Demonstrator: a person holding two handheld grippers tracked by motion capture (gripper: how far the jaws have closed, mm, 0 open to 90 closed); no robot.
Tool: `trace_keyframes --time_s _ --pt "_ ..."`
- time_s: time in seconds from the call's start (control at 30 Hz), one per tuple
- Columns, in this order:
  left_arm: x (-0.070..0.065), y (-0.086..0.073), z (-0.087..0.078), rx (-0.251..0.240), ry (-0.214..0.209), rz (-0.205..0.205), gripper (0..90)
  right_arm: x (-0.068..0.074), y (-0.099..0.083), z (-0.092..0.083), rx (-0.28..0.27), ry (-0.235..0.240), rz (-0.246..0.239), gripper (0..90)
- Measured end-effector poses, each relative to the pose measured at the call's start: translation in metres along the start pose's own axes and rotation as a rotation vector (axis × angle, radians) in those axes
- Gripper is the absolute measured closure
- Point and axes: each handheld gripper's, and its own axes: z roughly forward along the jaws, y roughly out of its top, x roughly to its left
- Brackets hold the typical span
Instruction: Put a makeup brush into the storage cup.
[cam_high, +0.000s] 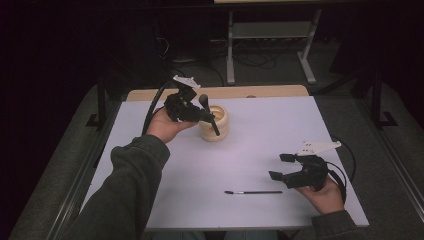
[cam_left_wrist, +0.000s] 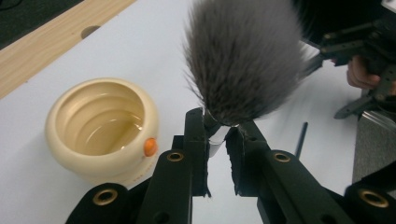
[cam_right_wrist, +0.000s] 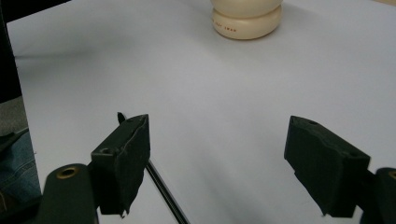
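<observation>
Makeup brush (cam_left_wrist: 243, 60), fluffy-headed, is clamped by its ferrule in the left gripper (cam_left_wrist: 217, 135), bristles up, handle slanting down in front of the cream pot (cam_high: 214, 122), likely for standing it inside. Nearest the person, the right gripper (cam_high: 285, 165) hovers with jaws spread wide and nothing between them, just above the thin brush (cam_high: 252, 192) lying flat on the white table (cam_high: 280, 130), apparently ready to collect it.

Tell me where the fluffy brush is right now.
In the high view the fluffy brush is at the table's far left, clamped in the left claw, right beside the cream pot.
</observation>
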Motion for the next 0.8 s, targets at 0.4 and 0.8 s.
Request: trace_keyframes --time_s 0.4,0.8 --pt "0.021 0.010 -0.001 -0.019 0.046 -0.058 78.4 -0.005 -0.002 -0.003 -0.011 0.000 0.013 21.5" --pt "0.038 0.018 -0.001 -0.028 0.100 -0.103 78.3 -0.006 -0.001 -0.004 -0.012 0.000 0.012 21.5"
